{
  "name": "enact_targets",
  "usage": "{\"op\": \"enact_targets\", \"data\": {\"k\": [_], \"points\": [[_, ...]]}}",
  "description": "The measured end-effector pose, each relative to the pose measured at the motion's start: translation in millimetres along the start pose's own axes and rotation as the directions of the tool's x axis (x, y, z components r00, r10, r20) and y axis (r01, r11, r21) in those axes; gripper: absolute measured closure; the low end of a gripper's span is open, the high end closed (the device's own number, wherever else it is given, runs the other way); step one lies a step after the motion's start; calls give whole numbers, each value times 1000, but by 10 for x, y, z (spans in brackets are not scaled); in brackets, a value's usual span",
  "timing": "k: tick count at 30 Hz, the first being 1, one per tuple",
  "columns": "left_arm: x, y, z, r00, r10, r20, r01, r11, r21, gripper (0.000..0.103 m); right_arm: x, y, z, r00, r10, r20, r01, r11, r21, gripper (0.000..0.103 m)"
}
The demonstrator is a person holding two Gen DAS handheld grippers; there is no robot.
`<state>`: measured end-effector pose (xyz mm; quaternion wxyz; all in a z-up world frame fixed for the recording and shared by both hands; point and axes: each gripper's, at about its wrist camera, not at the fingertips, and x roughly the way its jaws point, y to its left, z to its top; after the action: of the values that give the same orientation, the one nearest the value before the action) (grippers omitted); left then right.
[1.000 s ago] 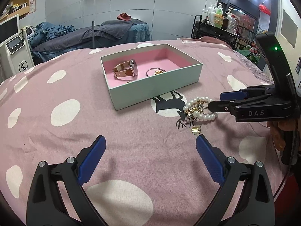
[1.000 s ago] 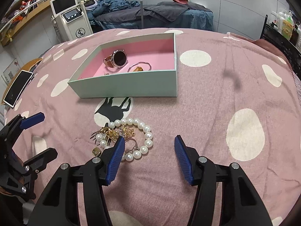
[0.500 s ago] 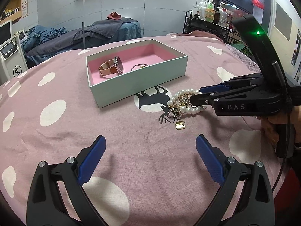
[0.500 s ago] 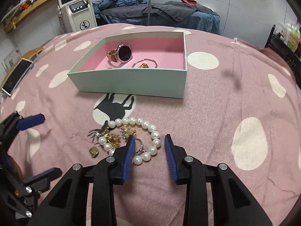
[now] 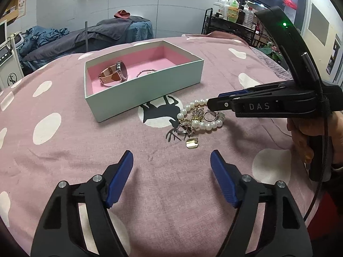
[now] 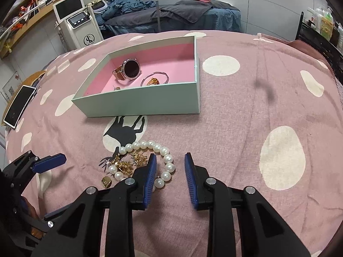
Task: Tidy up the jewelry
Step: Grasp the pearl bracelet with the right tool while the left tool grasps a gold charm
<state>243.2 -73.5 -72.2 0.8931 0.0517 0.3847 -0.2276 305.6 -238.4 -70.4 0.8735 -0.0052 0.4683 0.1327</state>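
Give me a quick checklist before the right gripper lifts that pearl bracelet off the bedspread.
1. Right gripper at the pearl bracelet: ok; jaws have just been closing.
2. Pads pressing pearls: not ok, gap still shows around the strand.
3. Bracelet free of the gold charms: cannot tell, they lie tangled inside its loop.
4. Box has room: ok; watch and bangle leave pink floor bare.
5. Left gripper clear of the pile: ok, open, nothing between its fingers.
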Motion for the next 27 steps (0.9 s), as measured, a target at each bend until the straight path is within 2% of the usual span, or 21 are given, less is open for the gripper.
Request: {"op": "enact_targets", "data": {"k": [3, 5, 9, 13, 15, 20, 27], "points": [[65, -65, 17, 1000, -20, -18, 20, 1000, 11, 39, 67, 59, 18, 999, -25, -22, 24, 999, -36, 82], [139, -95, 24, 999, -27, -39, 27, 1000, 15, 51, 92, 114, 39, 998, -49, -29, 47, 996, -72, 82], [275, -135, 48, 998, -22, -65, 23, 999, 23, 56, 129, 190, 43, 996, -84, -35, 79, 987, -142, 82], [330, -156, 110, 997, -34, -76, 36, 999, 29, 68, 134, 209, 23, 995, -93, -31, 87, 983, -164, 85], [343, -175, 124, 996, -40, -80, 43, 999, 34, 74, 134, 211, 15, 996, -86, -32, 80, 983, -165, 92], [349, -226, 122, 996, -48, -74, 52, 997, 49, 89, 127, 285, -13, 994, -111, -13, 105, 973, -207, 94], [309, -208, 125, 997, -56, -50, 58, 998, 39, 89, -7, 206, -35, 999, -26, 45, 32, 987, -157, 94]]}}
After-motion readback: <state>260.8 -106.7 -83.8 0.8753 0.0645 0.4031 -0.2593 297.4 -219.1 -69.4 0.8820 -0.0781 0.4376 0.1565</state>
